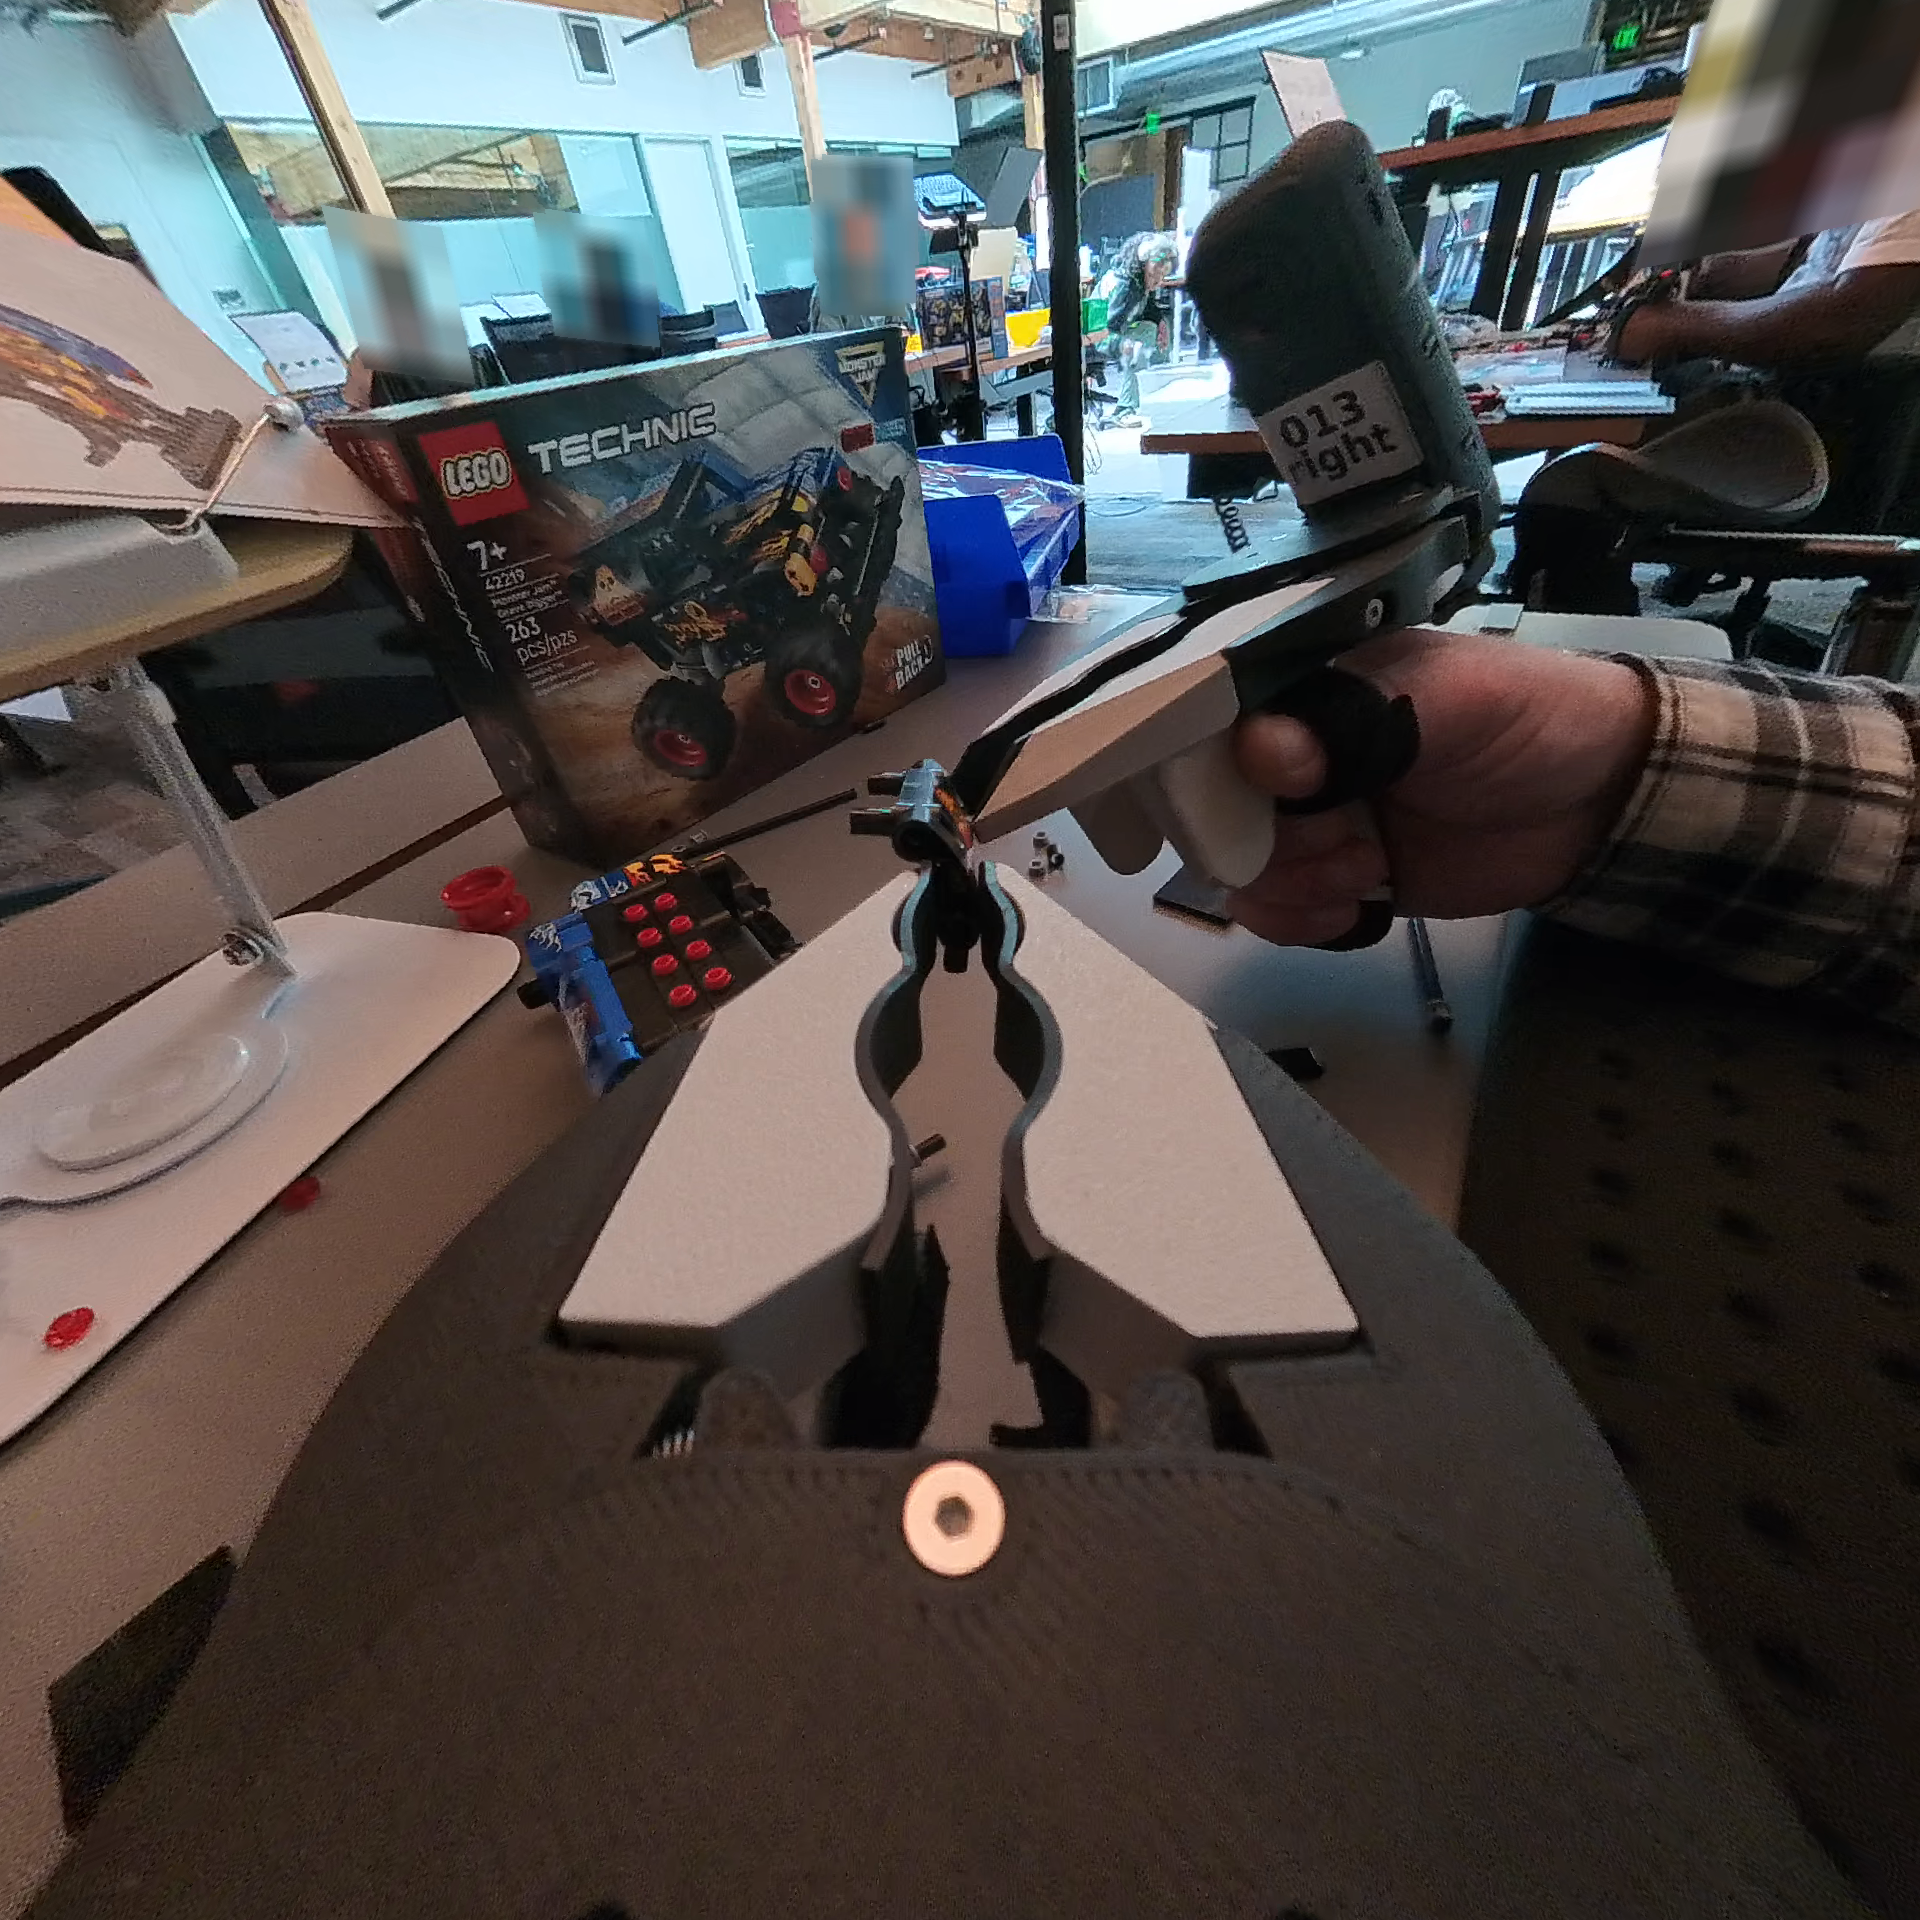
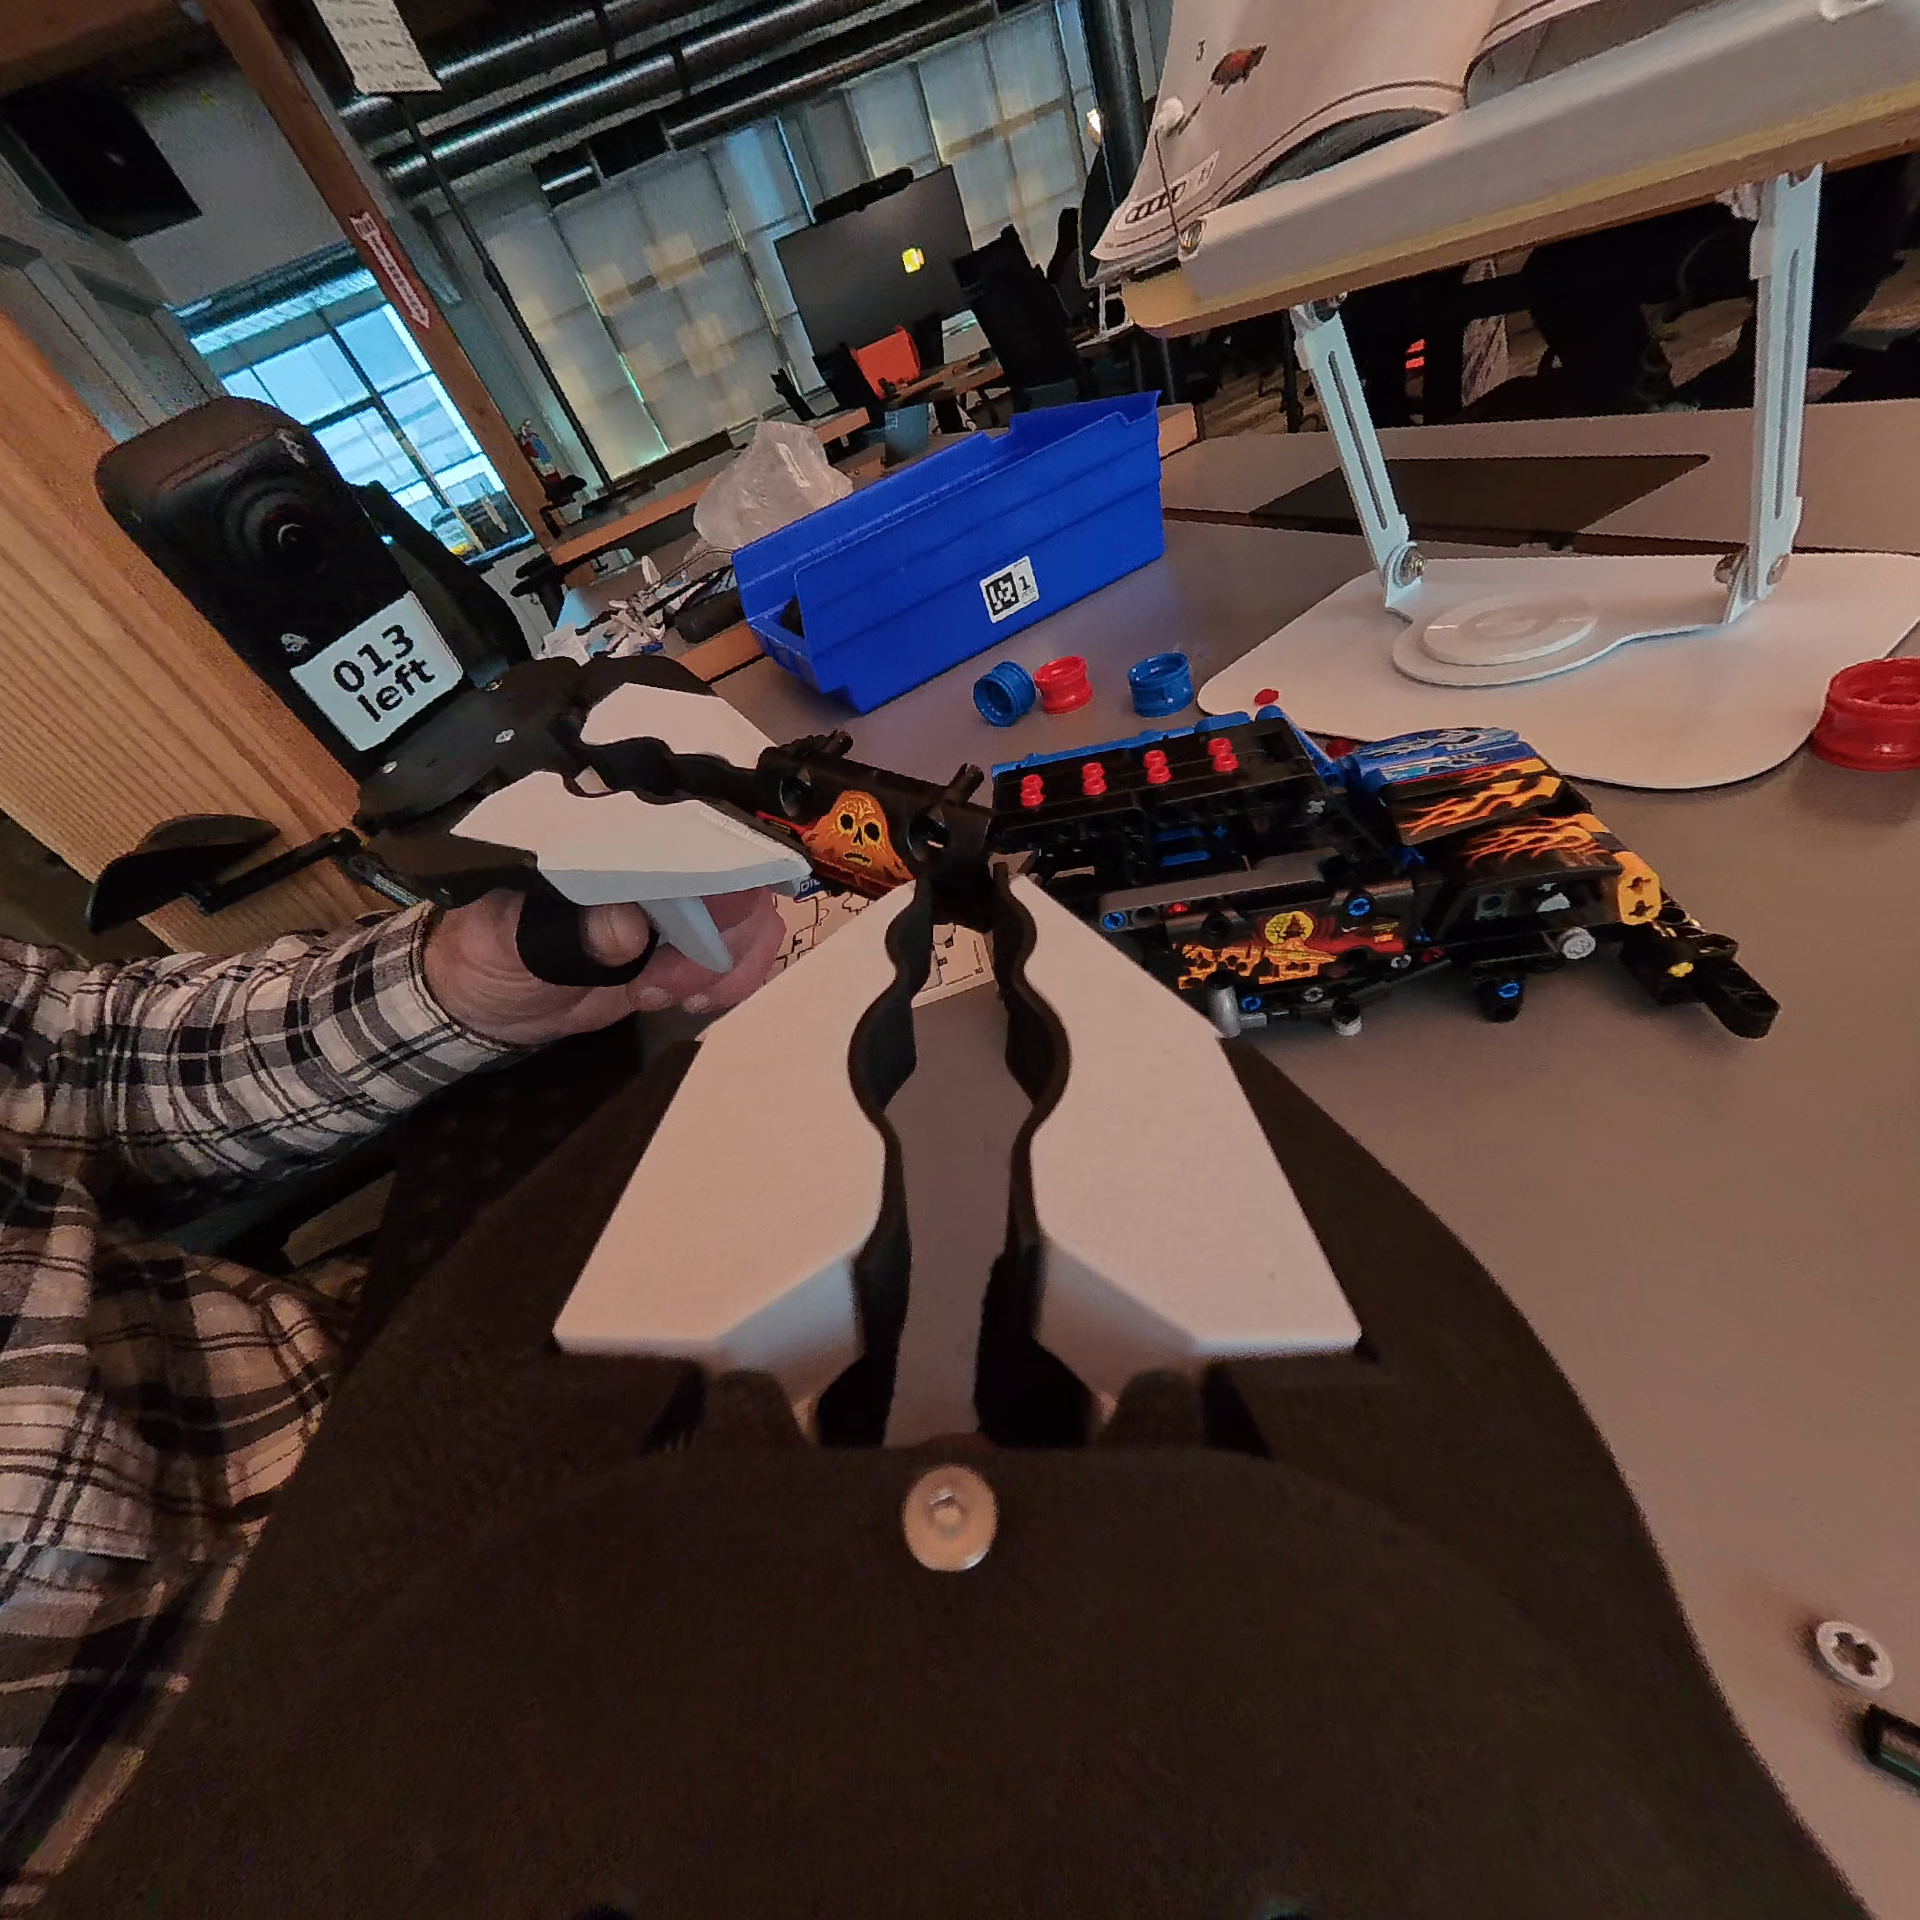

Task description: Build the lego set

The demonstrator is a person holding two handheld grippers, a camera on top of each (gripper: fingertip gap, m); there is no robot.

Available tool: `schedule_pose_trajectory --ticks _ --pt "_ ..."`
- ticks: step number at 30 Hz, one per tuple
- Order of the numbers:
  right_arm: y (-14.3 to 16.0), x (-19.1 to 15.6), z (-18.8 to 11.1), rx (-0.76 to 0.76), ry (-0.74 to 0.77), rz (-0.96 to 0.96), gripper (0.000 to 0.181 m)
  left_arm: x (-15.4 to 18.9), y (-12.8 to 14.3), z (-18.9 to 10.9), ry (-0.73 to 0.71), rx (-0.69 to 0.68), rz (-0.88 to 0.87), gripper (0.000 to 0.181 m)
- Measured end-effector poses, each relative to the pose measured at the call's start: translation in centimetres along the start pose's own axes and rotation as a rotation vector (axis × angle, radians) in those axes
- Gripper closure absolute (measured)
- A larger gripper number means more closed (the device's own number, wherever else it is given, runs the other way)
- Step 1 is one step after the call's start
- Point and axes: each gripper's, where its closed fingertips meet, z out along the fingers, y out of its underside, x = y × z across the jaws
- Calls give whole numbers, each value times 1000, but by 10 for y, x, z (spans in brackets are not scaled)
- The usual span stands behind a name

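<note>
Stickers with writing mark both grippers (image 1: pixel 951 883) (image 2: pixel 956 883) clamping black beam (image 2: pixel 862 821).

A black skull-stickered beam (image 2: pixel 862 826) is held aloft, while the part-built truck (image 2: pixel 1351 873) apparently lies sideways on the table.

blue bin (image 2: pixel 956 540), plaid sleeve (image 2: pixel 208 1029)

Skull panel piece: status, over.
Left gripper and right gripper both shut on skull panel piece, held above table. Truck chassis lying beyond, untouched. Nothing in the way.
</note>
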Motion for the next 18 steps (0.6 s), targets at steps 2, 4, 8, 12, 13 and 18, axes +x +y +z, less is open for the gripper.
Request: schedule_pose_trajectory --ticks 2,4,8,12,13,18 --pt "0 2 -1 -7 14 -15 173 -1 4 1 -2 -18 -11 175" --pt "2 5 -1 -25 33 -29 173 -1 8 3 -6 -43 -14 175" --pt "4 13 1 -77 73 -62 173 -6 19 7 -23 -100 -39 174" --pt "3 23 4 -148 76 -77 174 -10 32 12 -49 -172 -38 175" --pt "2 25 4 -162 67 -81 175 -10 34 13 -51 -184 -40 174" --pt "15 40 10 -295 2 -44 175 -15 46 19 -75 -253 -54 174"
